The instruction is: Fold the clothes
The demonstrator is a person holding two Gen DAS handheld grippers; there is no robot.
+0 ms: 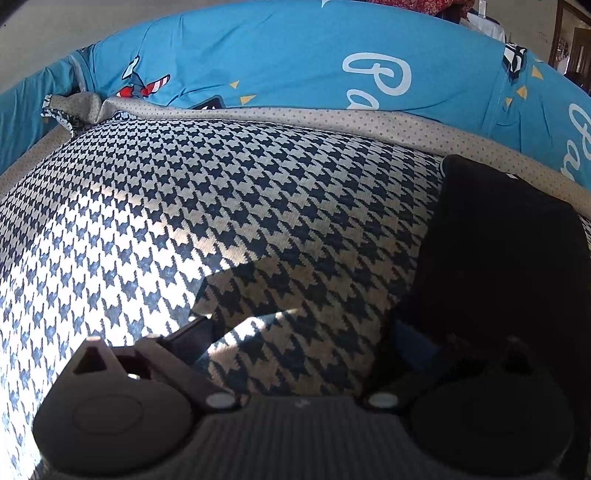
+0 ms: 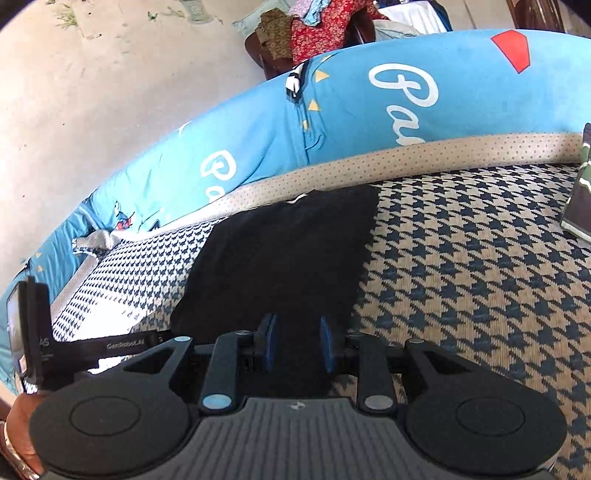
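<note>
A black garment (image 2: 284,251) lies folded flat on the houndstooth blanket (image 2: 480,277). Its near end runs in under my right gripper (image 2: 299,343). The blue pads (image 2: 271,343) stand a narrow gap apart over that black cloth and do not visibly pinch it. In the left wrist view the same black garment (image 1: 498,240) fills the right side. My left gripper (image 1: 303,332) is spread wide over the houndstooth blanket (image 1: 184,221). Its right finger (image 1: 410,347) sits in shadow at the garment's edge, and nothing is held between the fingers.
A blue printed bolster (image 2: 369,122) and a dotted beige sheet edge (image 2: 406,158) border the far side of the blanket. A dark box-like item (image 2: 580,199) stands at the right. Clothes are piled on a chair (image 2: 321,33) beyond. A hand (image 2: 18,424) shows at lower left.
</note>
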